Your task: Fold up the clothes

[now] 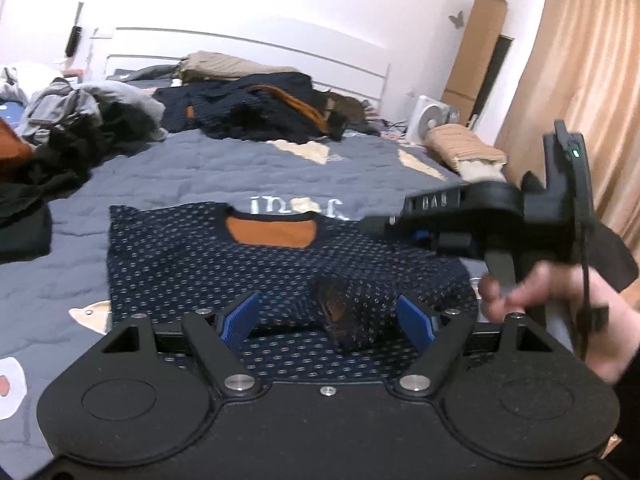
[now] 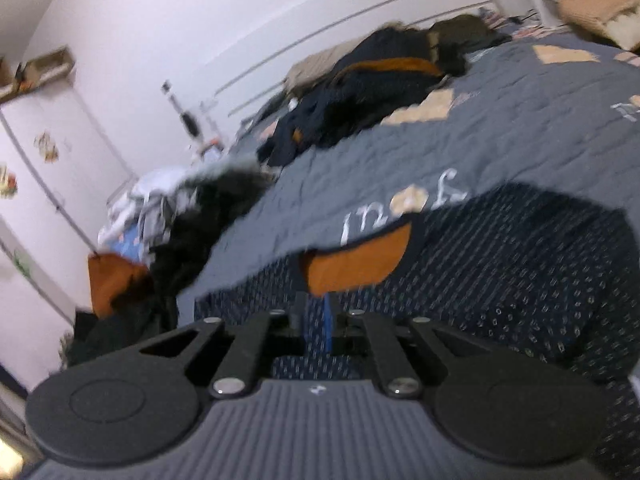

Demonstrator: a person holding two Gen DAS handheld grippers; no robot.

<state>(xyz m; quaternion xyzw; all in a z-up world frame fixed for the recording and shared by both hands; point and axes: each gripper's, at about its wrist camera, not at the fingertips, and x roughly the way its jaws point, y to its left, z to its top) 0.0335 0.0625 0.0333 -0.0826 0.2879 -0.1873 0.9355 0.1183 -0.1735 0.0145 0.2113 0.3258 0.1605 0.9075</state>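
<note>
On the far left of the grey quilt (image 1: 192,168), a heap of dark and grey clothes (image 1: 68,128) is seen beside an orange garment (image 2: 114,280). A second pile of navy clothes (image 1: 264,108) is spread along the far side by the white headboard (image 1: 248,46). A white fan (image 1: 430,118) and a beige folded item (image 1: 464,146) are found at the far right, near the curtain (image 1: 580,80).

The navy patterned sweater (image 1: 208,256) is laid flat on the near quilt, orange neck lining towards the far side, one sleeve folded across its near right part.

The left gripper (image 1: 327,318) is held wide open just above the sweater's near edge, nothing clasped. The right gripper (image 2: 316,320), seen from the left wrist at the right in a hand (image 1: 560,304), is nearly closed; whether cloth is pinched cannot be told.
</note>
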